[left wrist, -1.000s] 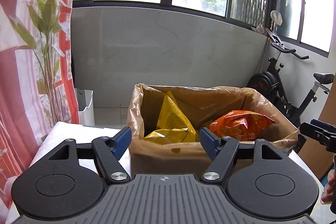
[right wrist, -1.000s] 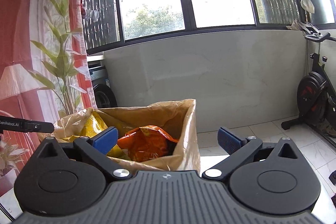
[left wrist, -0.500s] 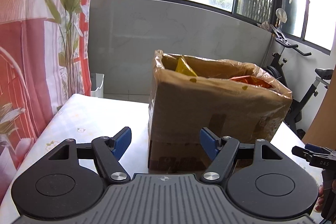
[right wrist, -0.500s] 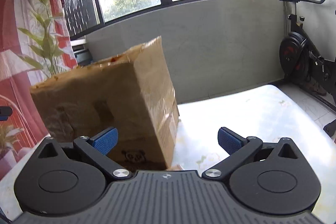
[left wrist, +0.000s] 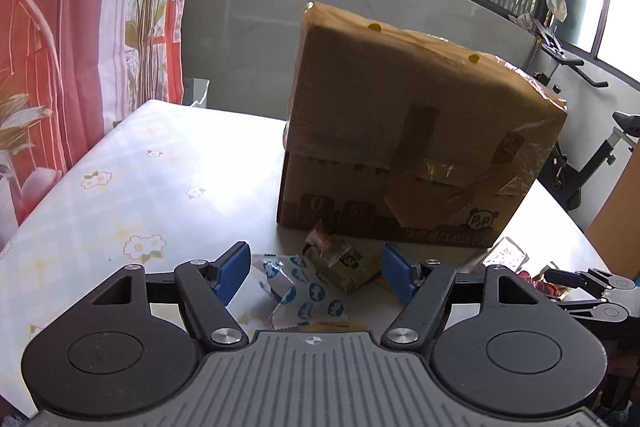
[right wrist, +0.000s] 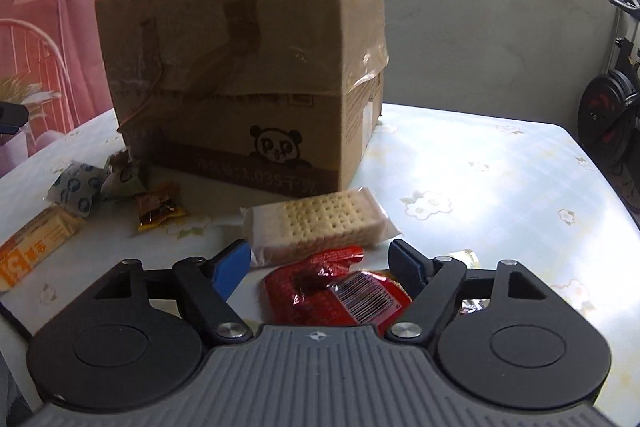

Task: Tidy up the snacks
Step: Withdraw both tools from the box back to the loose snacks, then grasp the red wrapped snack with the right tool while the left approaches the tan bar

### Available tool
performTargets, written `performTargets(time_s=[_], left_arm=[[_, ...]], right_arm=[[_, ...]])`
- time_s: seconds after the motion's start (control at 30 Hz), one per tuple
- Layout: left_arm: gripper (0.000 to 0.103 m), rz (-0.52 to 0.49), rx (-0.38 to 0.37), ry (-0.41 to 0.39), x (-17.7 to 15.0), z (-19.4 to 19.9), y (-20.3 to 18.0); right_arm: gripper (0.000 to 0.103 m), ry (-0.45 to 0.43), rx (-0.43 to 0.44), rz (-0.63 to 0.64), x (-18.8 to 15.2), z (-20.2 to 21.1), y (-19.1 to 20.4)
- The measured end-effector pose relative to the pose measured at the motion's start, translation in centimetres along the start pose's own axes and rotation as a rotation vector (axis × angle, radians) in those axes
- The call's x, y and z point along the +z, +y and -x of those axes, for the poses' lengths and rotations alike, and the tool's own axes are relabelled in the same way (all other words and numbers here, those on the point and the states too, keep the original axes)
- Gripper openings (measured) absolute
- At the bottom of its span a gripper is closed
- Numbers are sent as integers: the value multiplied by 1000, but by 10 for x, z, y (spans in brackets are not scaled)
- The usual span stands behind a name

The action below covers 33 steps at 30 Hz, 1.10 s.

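A taped cardboard box [left wrist: 416, 147] stands on the table; it also shows in the right wrist view [right wrist: 248, 67]. My left gripper [left wrist: 316, 273] is open, low over a blue-and-white wrapped snack [left wrist: 304, 295] and a green packet [left wrist: 344, 263] in front of the box. My right gripper [right wrist: 320, 265] is open, low over a red foil packet [right wrist: 336, 295]. A clear pack of crackers [right wrist: 320, 223] lies just beyond it. A small brown-and-yellow packet [right wrist: 158, 207], a yellow-orange bar [right wrist: 36, 243] and wrapped snacks [right wrist: 80, 187] lie to its left.
The table has a pale flowered cloth [left wrist: 132, 187]. A red patterned curtain [left wrist: 60, 47] hangs on the left. An exercise bike [left wrist: 592, 155] stands off the table's right side. The right gripper shows at the right edge of the left wrist view [left wrist: 588, 287].
Both grippers have dropped from above the box's open top down to table level in front of it. The loose snacks on the table have come into view.
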State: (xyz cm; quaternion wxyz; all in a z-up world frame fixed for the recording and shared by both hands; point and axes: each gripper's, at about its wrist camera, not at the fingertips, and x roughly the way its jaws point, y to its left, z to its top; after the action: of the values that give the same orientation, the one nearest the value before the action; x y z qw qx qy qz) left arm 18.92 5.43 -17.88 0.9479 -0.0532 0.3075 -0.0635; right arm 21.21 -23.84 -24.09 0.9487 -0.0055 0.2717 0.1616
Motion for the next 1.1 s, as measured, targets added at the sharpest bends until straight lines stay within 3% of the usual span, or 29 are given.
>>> performTargets(time_s=[0.47, 0.67, 1.1], left_arm=[[74, -34, 13, 77, -29, -14, -11], [74, -28, 13, 88, -33, -15, -11], [74, -35, 11, 105, -40, -18, -15]], right_arm=[[74, 86, 6, 27, 0, -17, 4], [76, 93, -3, 83, -2, -19, 14], [79, 104, 13, 76, -3, -20, 16]])
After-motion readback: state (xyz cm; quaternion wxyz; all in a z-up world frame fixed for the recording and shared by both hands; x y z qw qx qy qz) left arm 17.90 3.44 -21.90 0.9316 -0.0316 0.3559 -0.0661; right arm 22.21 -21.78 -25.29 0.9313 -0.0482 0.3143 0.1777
